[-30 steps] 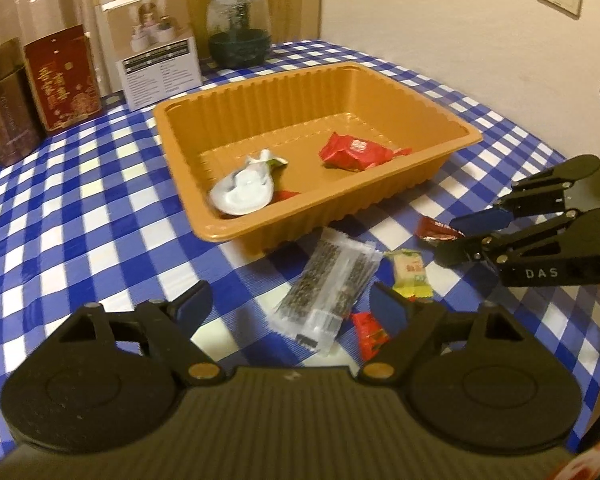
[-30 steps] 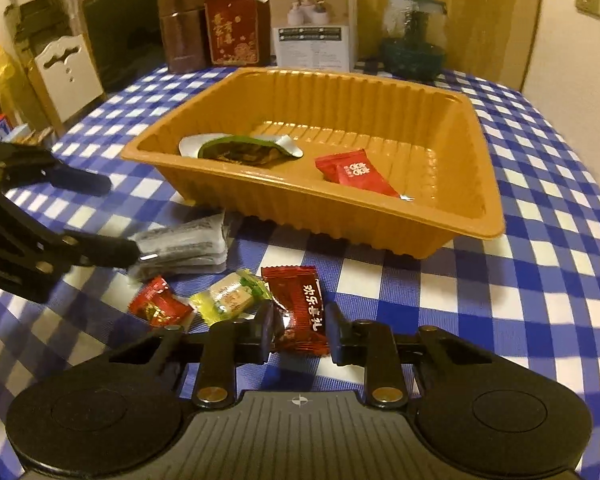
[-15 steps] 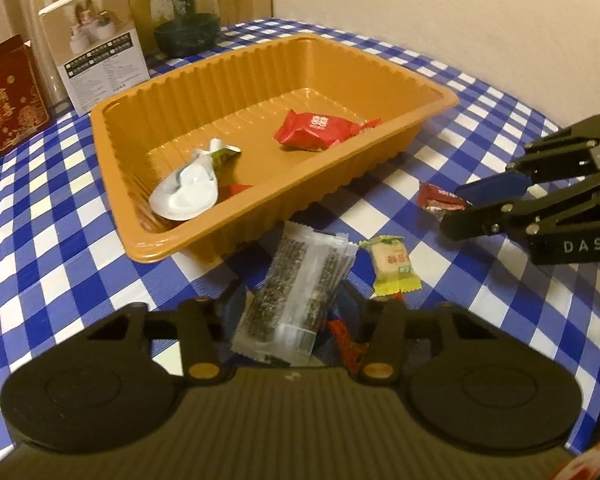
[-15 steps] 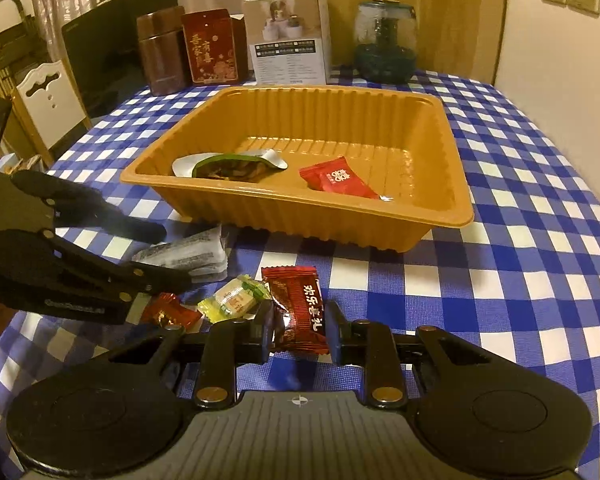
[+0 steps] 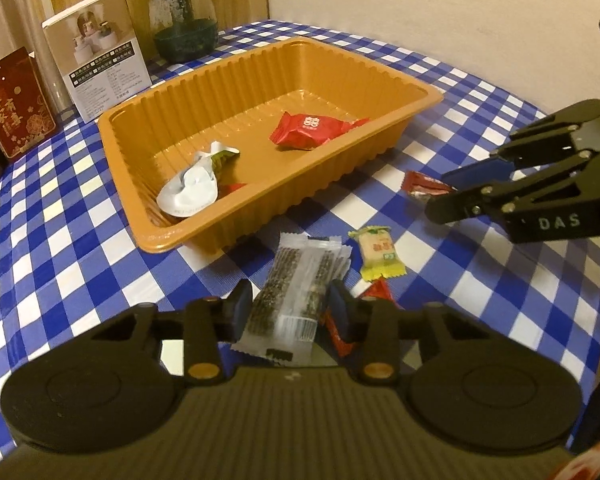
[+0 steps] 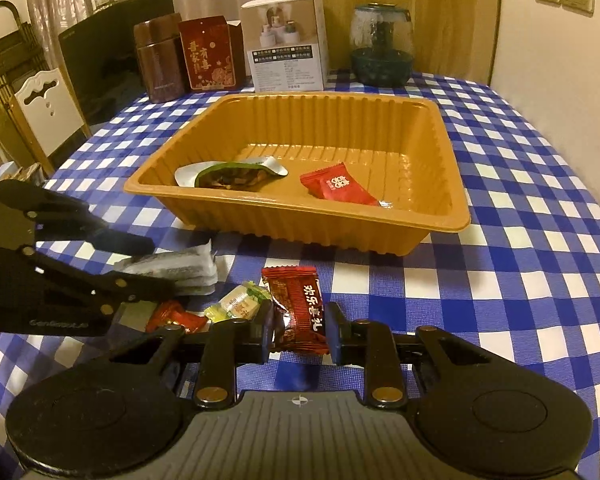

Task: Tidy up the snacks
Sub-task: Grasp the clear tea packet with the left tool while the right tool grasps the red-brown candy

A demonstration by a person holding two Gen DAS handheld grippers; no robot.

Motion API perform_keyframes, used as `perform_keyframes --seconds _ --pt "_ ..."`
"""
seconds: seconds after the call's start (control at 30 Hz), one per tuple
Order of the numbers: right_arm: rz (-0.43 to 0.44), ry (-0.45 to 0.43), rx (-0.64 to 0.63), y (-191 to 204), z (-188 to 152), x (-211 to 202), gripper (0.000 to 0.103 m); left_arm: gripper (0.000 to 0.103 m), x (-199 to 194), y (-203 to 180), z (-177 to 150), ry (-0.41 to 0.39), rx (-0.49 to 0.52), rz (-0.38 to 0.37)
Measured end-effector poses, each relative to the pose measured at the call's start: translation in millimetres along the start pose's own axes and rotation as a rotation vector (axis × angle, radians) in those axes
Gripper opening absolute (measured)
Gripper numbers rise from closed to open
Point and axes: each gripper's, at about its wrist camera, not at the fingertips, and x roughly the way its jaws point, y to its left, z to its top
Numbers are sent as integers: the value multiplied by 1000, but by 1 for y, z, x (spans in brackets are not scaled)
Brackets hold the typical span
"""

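Blue-and-white checked cloth (image 5: 76, 216) covers the table we work at, and we place everything against the orange tray (image 5: 384, 148) in the middle of it. Behind the tray, by the wall, stand a white carton (image 6: 286, 42), a red gift box (image 6: 208, 54), a brown canister (image 6: 160, 62) and a glass jar (image 6: 382, 46).

Inside the tray lie a red candy (image 5: 308, 130) and a torn green-and-white wrapper (image 5: 194, 188).

On the cloth in front of the tray's near wall is the loose pile. Our left gripper (image 5: 288, 306) has just been closing, and its jaws now stand narrow with the clear sesame bar packets (image 5: 300, 284) between them, the pads pressing their sides. Just beside the packets, on the side away from the tray's corner, lies a yellow-green candy (image 5: 378, 254), and a small red candy (image 6: 176, 316) sits next to that, partly hidden behind the left gripper's finger.

Our right gripper (image 6: 298, 330) is clamped narrow on a dark red candy packet (image 6: 300, 306), which stands upright between the pads in front of the tray's long near wall, apart from it. We cannot tell whether it is clear of the cloth.
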Motion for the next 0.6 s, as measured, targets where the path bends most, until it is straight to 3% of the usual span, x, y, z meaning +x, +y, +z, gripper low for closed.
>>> perform_keyframes --seconds 0.47,0.6 --pt "11 9 -11 5 0 4 27 46 19 2 0 63 -8 -24" --pt "10 8 -9 5 0 4 27 38 17 1 0 72 -5 -16"
